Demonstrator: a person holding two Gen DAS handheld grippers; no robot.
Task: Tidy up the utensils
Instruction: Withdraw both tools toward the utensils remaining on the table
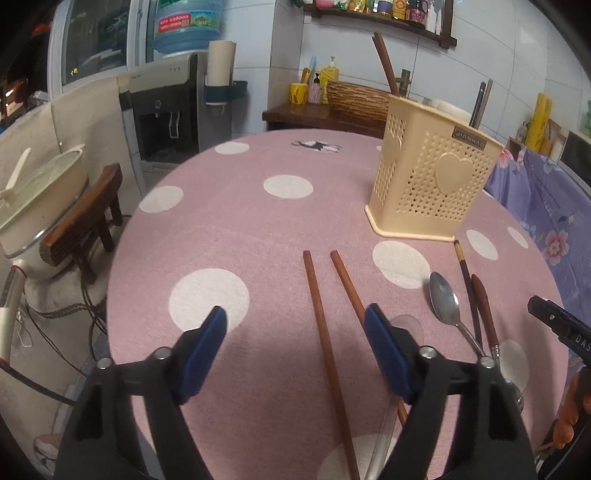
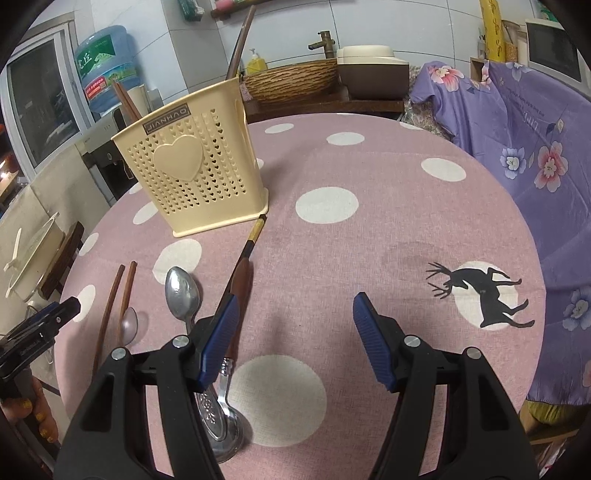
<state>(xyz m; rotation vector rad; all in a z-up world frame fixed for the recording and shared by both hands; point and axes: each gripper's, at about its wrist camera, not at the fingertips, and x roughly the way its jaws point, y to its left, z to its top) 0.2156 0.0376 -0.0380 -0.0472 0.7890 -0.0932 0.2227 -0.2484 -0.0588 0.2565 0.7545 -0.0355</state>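
While both jaws stand released, we should lower the left gripper point(image 1: 295, 325) astride one reddish-brown wooden chopstick point(image 1: 320, 325), clench mid-shaft, then lift toward the cream perforated plastic holder point(image 1: 432, 181).

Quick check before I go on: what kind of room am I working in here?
Most likely a home kitchen or dining corner: a round table under a pink polka-dot cloth, a blue water-cooler bottle, and a brass tap above a woven-look basin.
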